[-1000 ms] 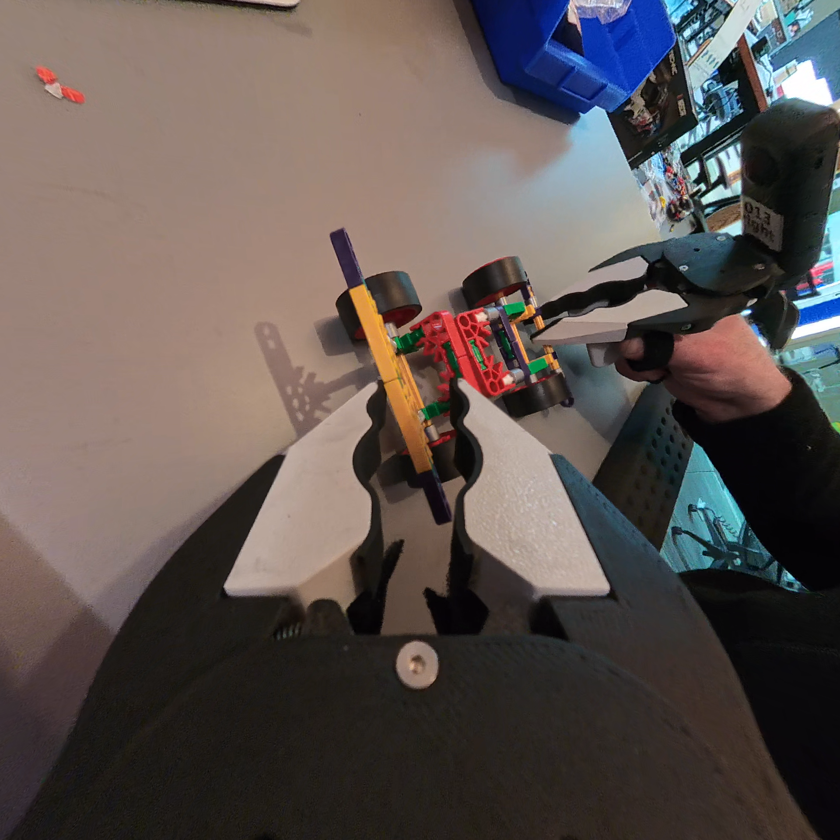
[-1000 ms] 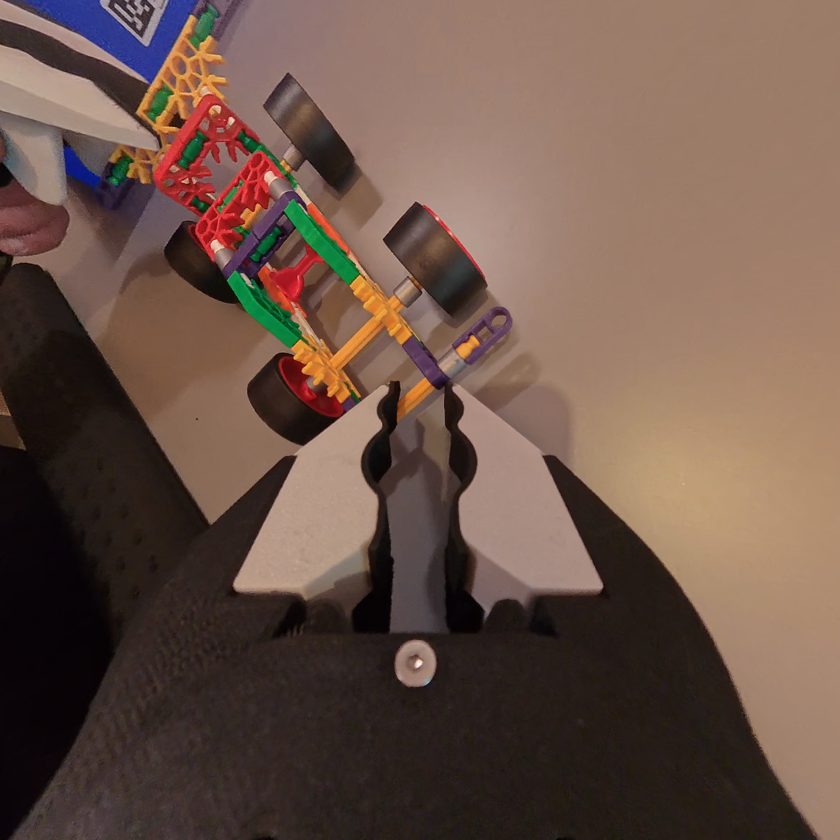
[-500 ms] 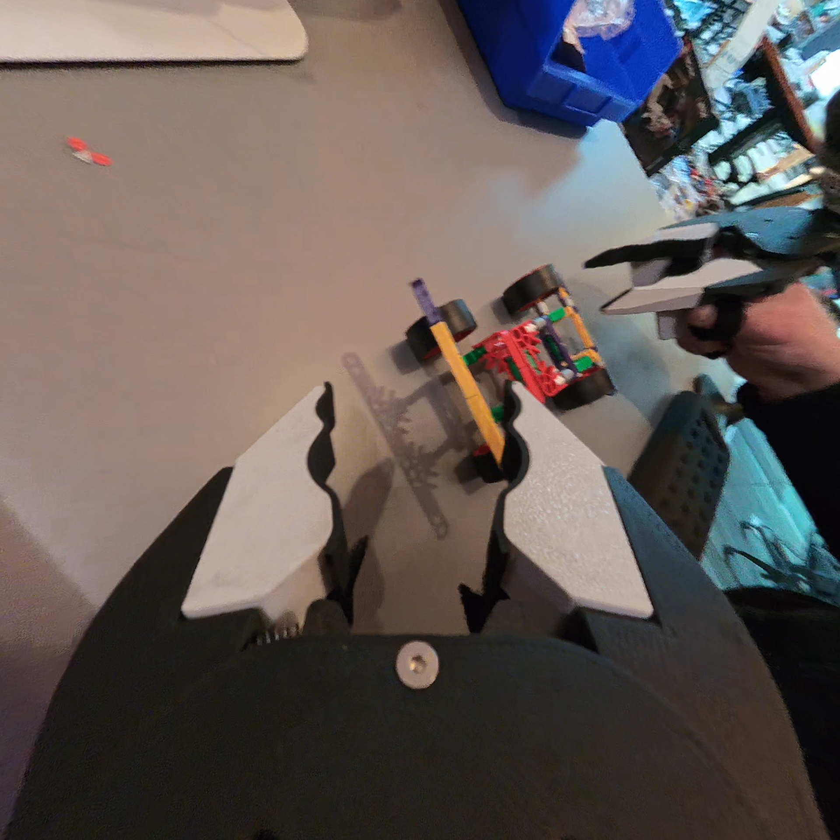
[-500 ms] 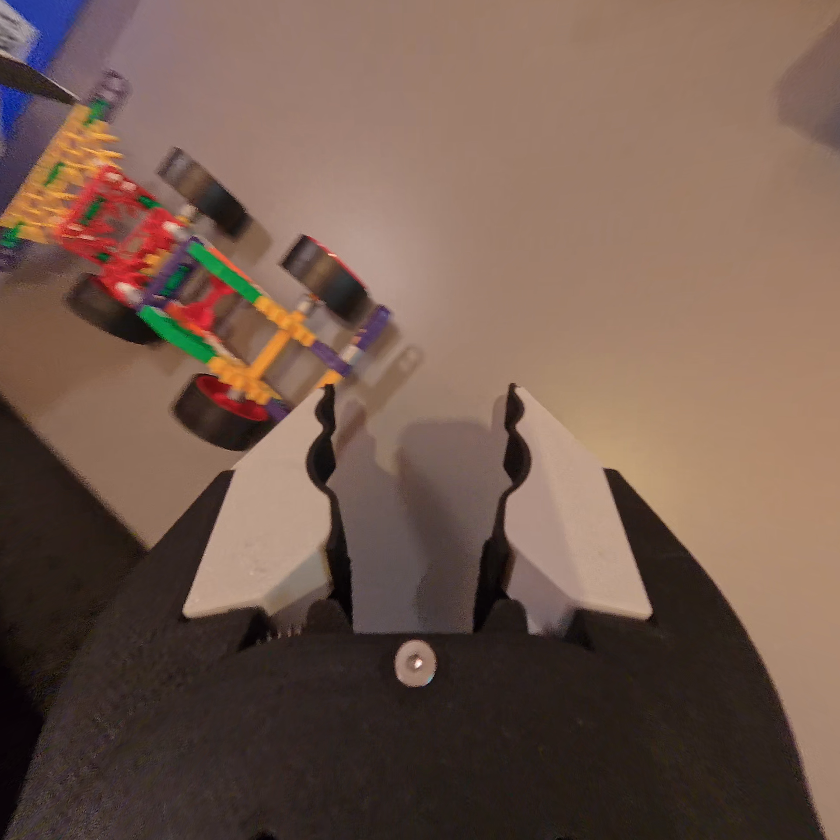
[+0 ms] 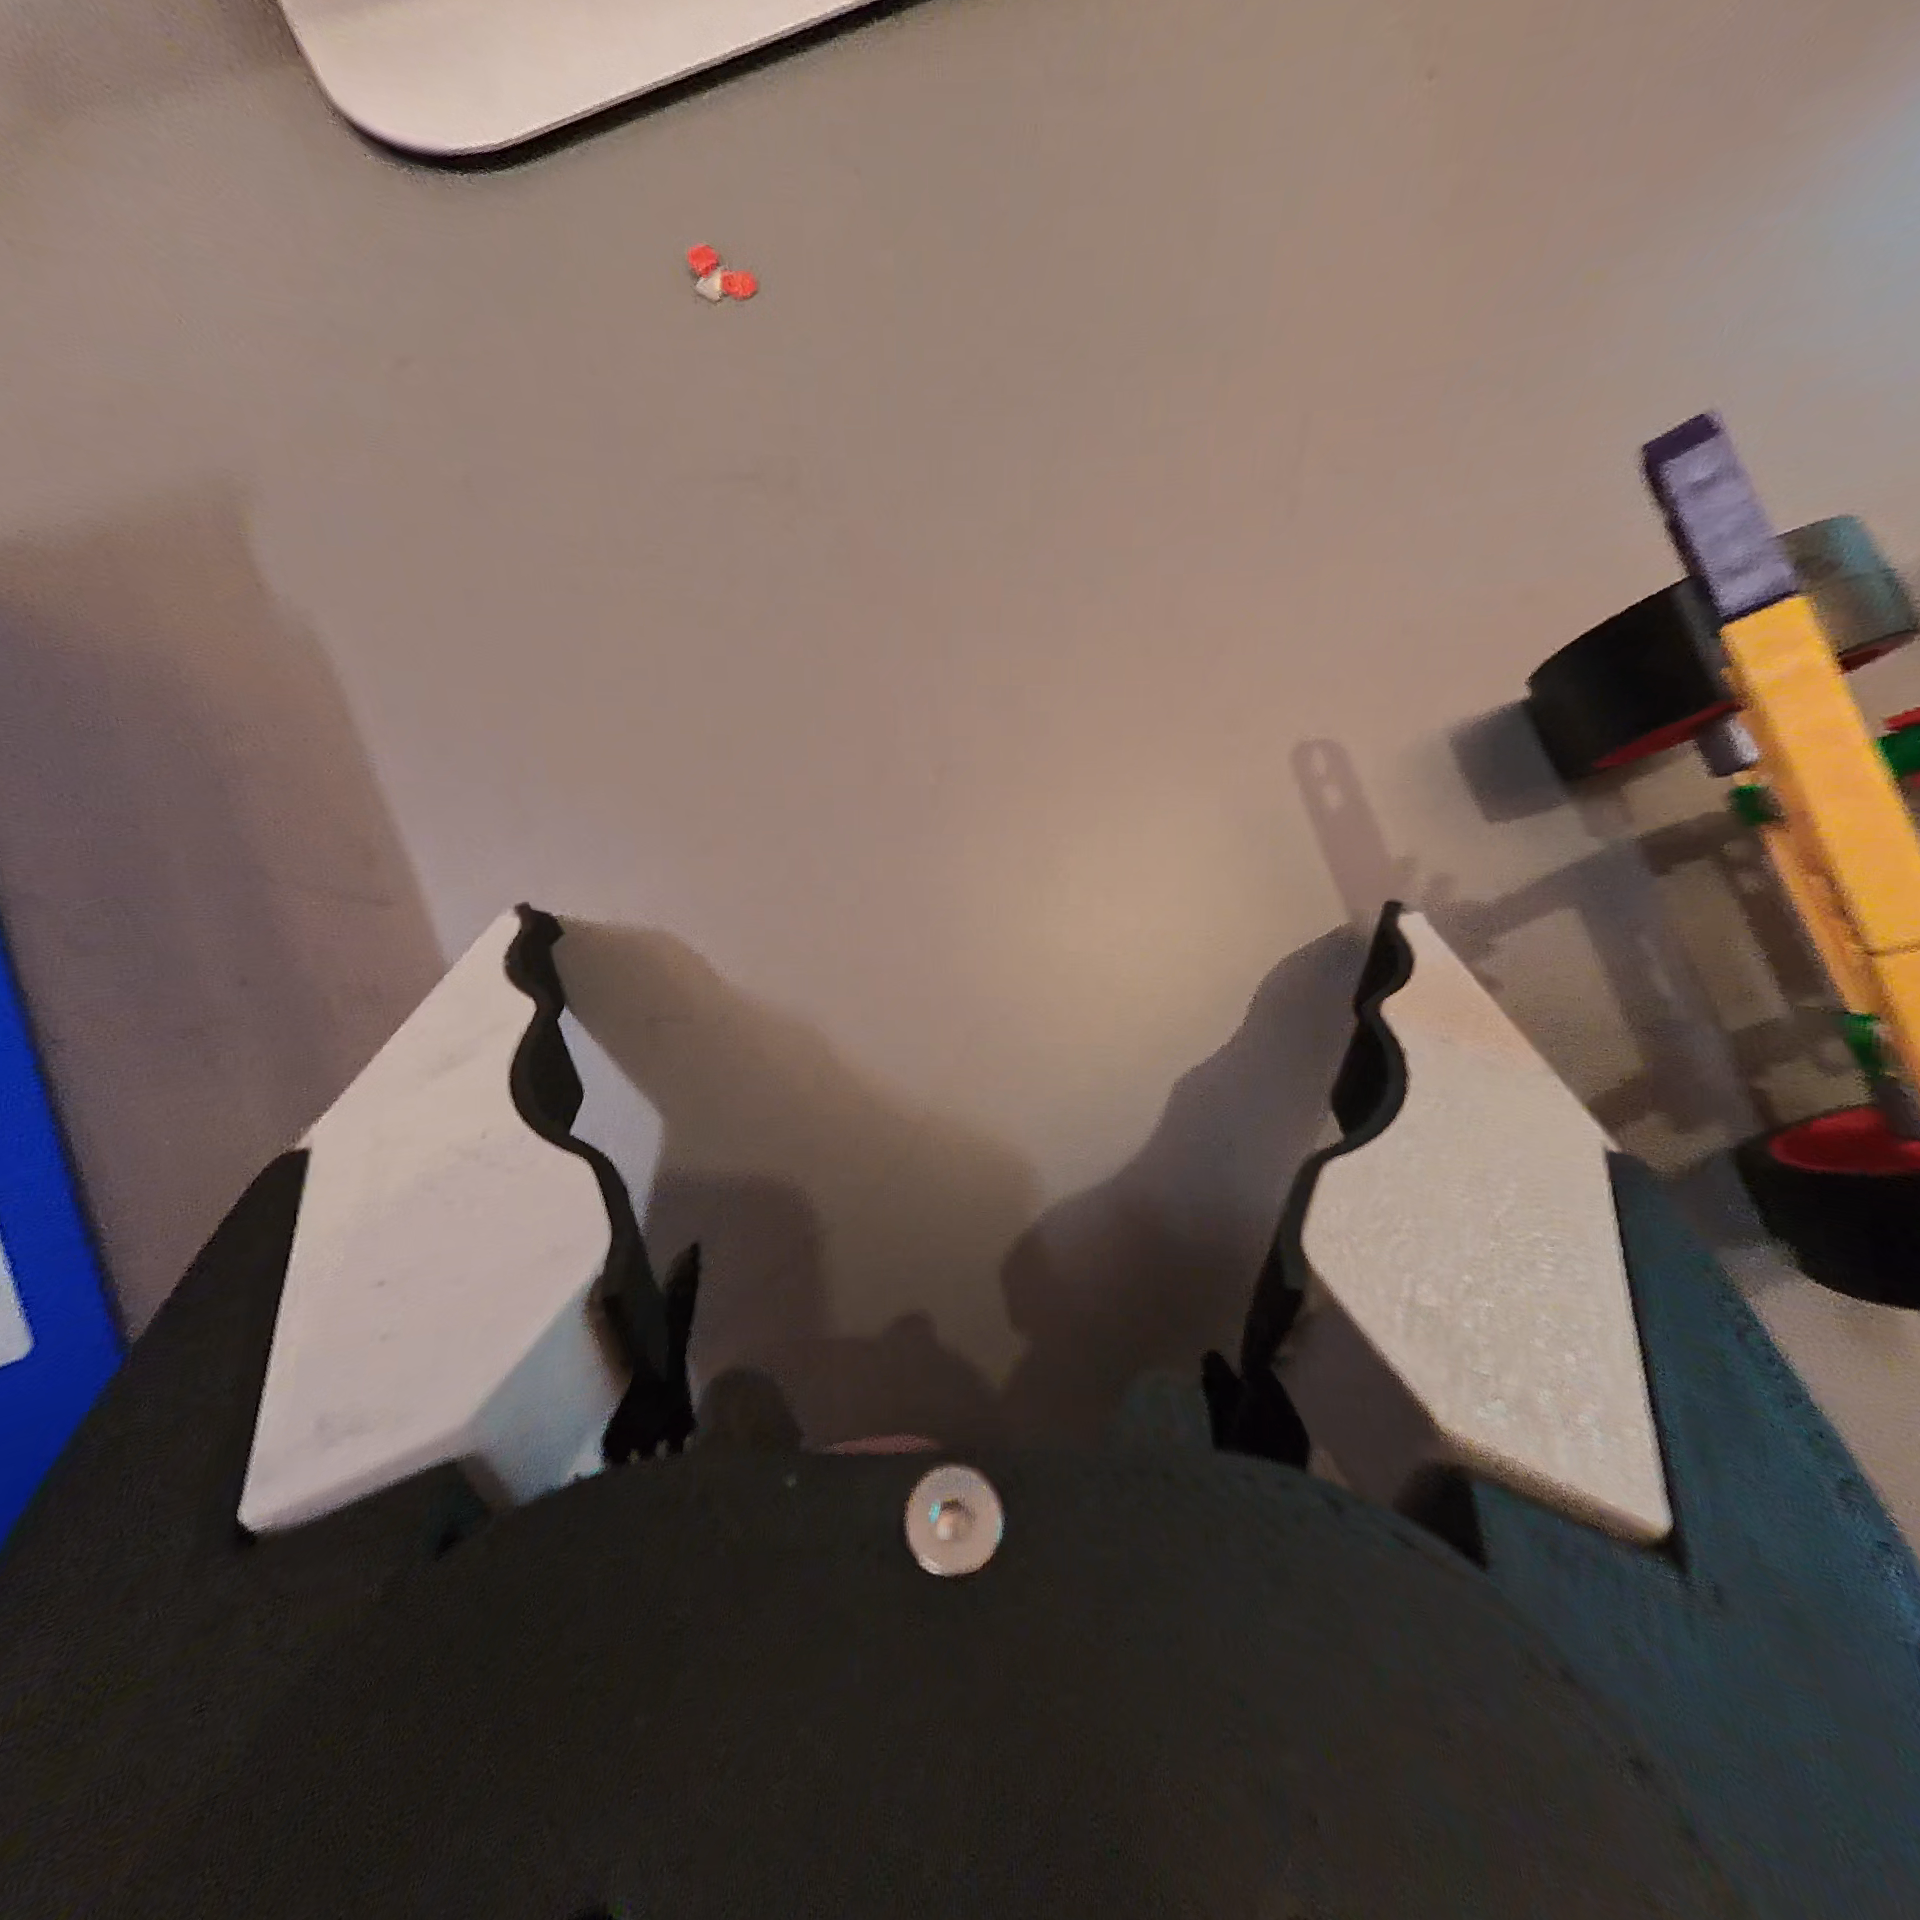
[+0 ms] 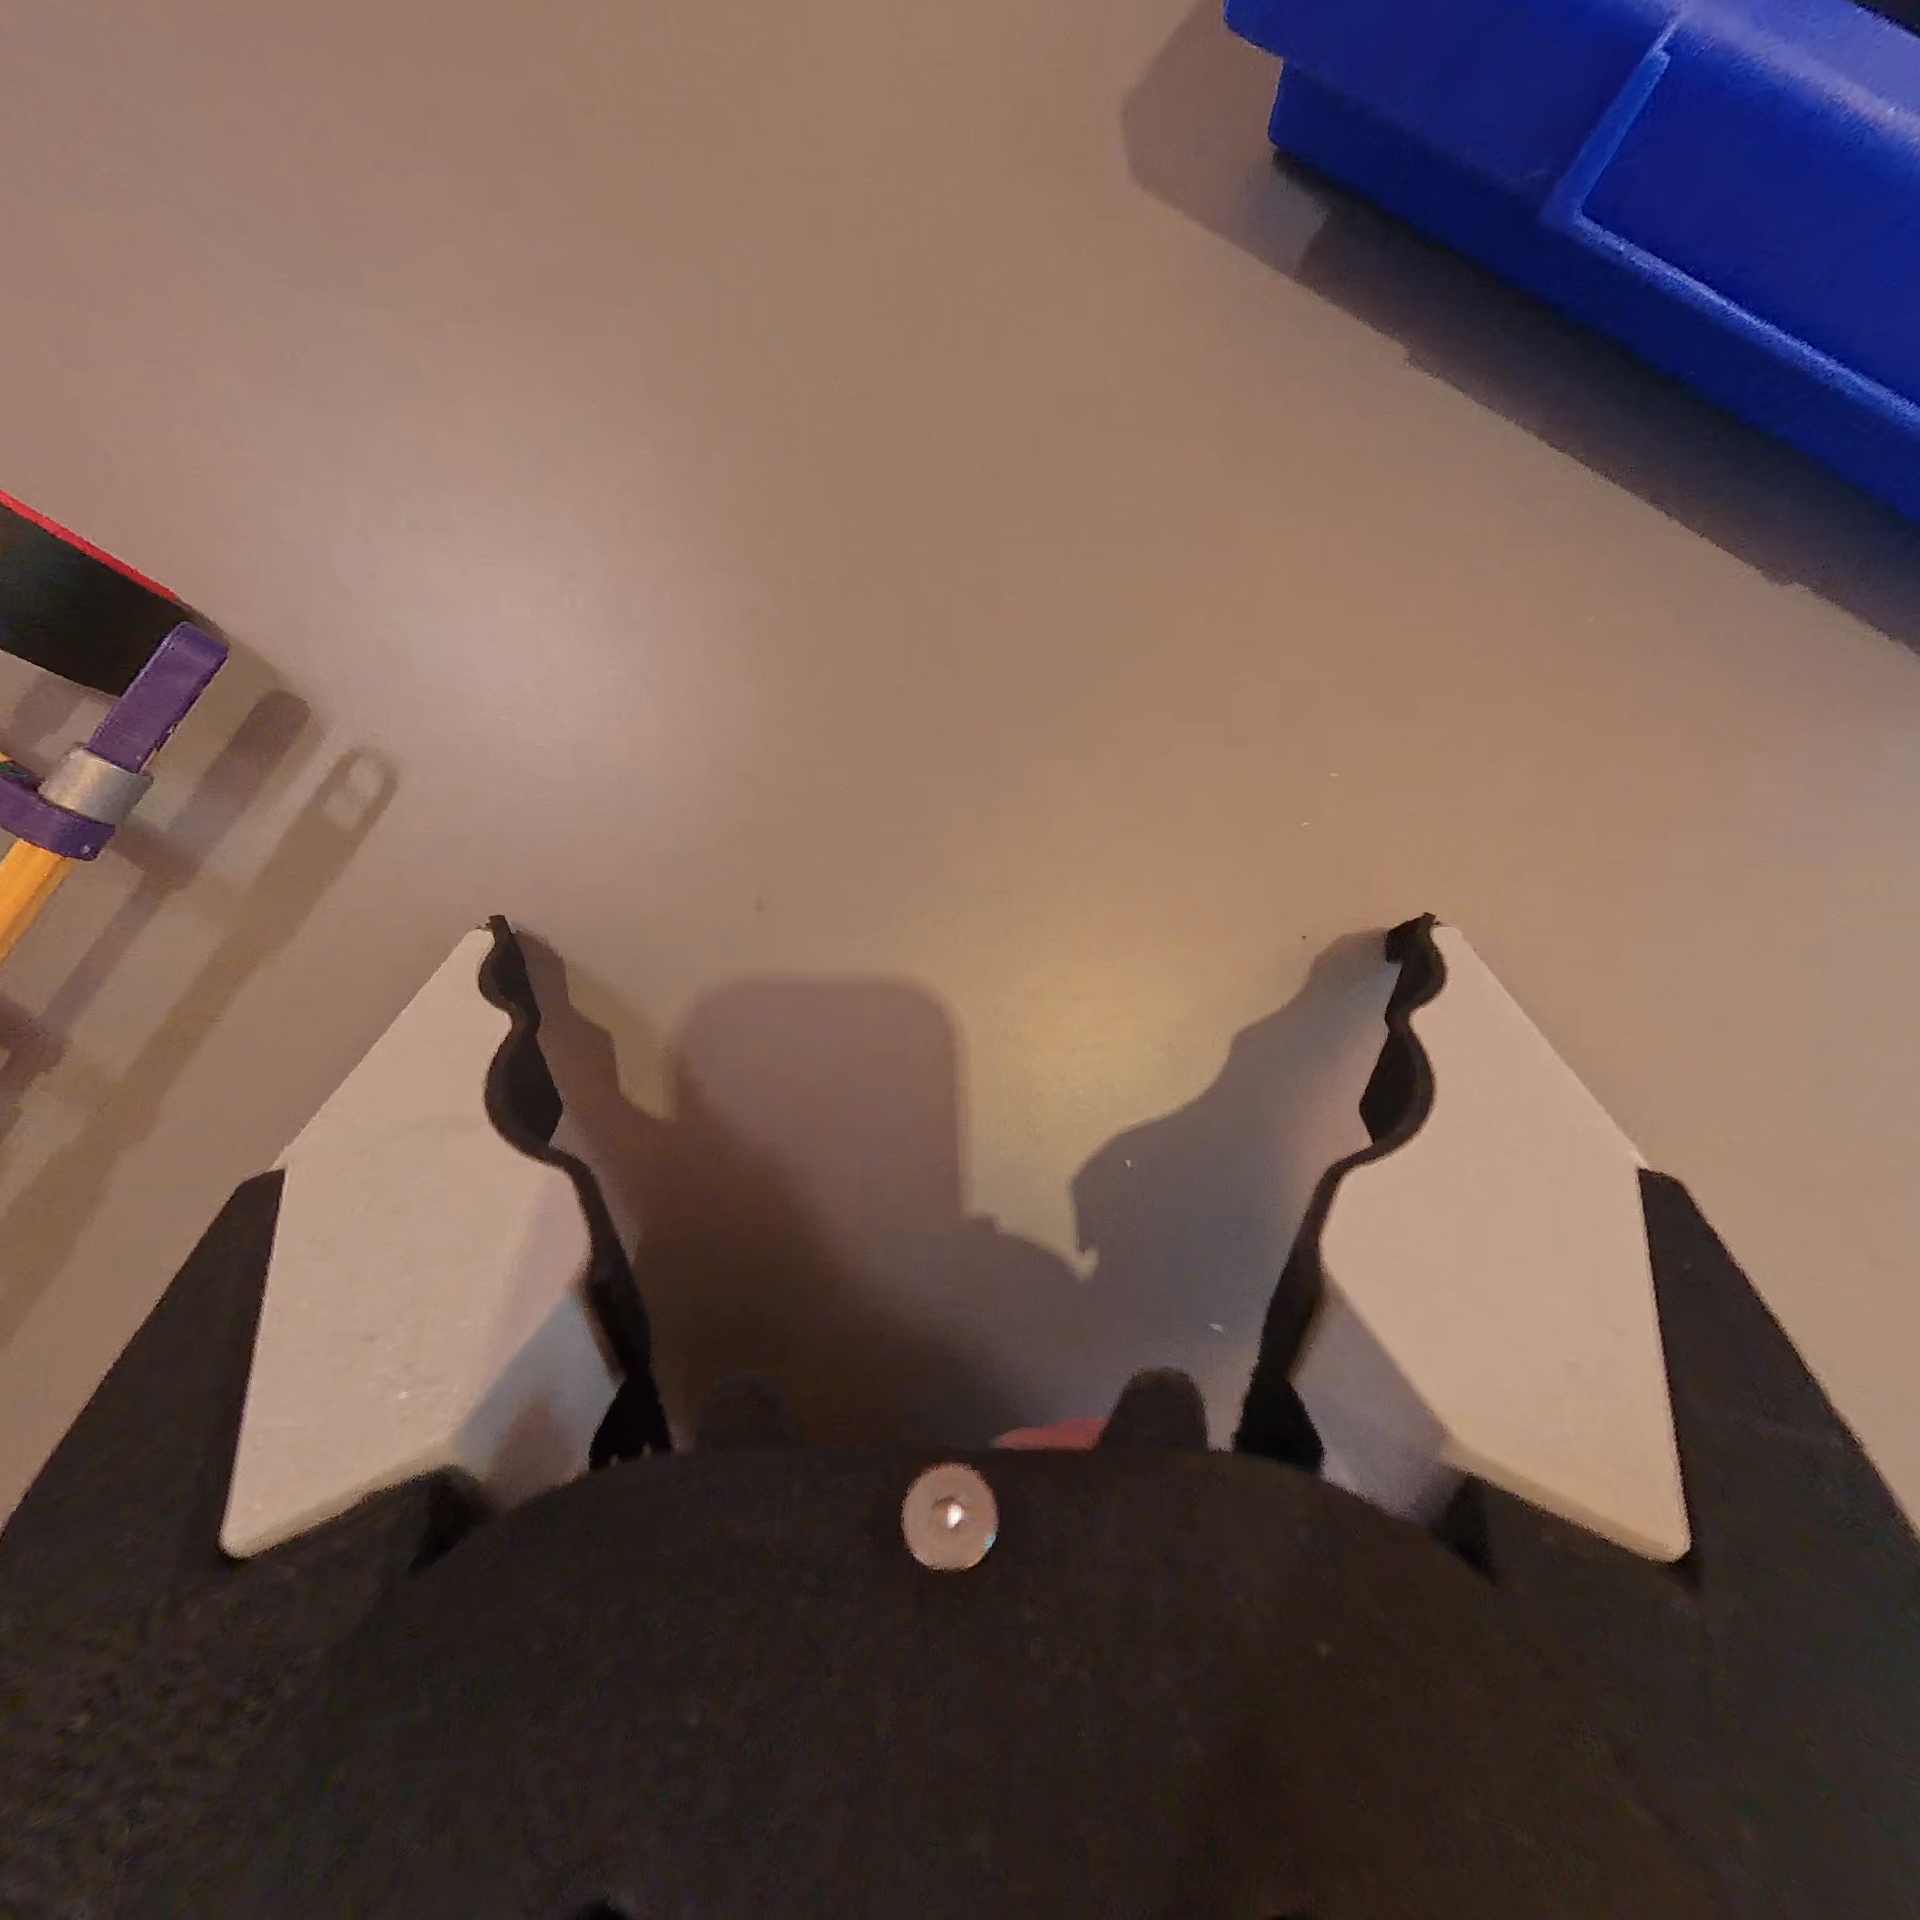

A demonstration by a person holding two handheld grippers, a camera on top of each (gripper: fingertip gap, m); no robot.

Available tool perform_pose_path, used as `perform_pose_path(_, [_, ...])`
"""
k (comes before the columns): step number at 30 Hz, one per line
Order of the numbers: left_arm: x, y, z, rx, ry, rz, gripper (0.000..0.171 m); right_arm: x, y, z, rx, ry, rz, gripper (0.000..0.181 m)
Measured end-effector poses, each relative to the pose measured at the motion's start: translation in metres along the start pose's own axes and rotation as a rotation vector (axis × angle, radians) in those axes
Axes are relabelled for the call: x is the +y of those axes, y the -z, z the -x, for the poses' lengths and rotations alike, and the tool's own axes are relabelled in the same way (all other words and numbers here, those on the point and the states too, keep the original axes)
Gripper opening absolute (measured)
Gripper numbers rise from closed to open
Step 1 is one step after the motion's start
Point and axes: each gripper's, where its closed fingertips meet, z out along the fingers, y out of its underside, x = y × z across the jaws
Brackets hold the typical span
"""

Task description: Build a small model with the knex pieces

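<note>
Both the left gripper [image 5: 956,920] and right gripper [image 6: 961,925] have fingers spread, empty, above the desk [image 5: 935,571]; the toy car [image 5: 1808,831], right of the left fingers, looks light, rigid, snap-fit fragile, best gripped by its frame.

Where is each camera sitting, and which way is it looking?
Left wrist view: sits on the left tool, looking forward and down at the grey table; its own two white fingers show, spread open, with the colourful toy construction car at the right edge.
Right wrist view: sits on the right tool, looking down at the same table; its own open white fingers show, with a blue plastic bin top right.
Both views share the table and the toy car, seen from opposite ends.
</note>
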Motion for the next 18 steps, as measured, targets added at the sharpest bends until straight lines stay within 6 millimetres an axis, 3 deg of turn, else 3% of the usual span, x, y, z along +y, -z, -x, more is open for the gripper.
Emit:
perform_pose_path(7, [0.002,0.000,0.004,-0.049,0.004,-0.037,0.144,0.004,0.007,-0.010,0.064,-0.038,-0.035,0.154])
perform_pose_path(9, [0.004,0.004,0.012,-0.117,0.016,-0.043,0.157,0.006,0.009,-0.014,0.092,-0.059,-0.037,0.154])
perform_pose_path(18, [0.023,0.021,0.002,-0.152,0.082,-0.051,0.146,0.009,0.021,-0.008,0.168,-0.037,-0.086,0.146])
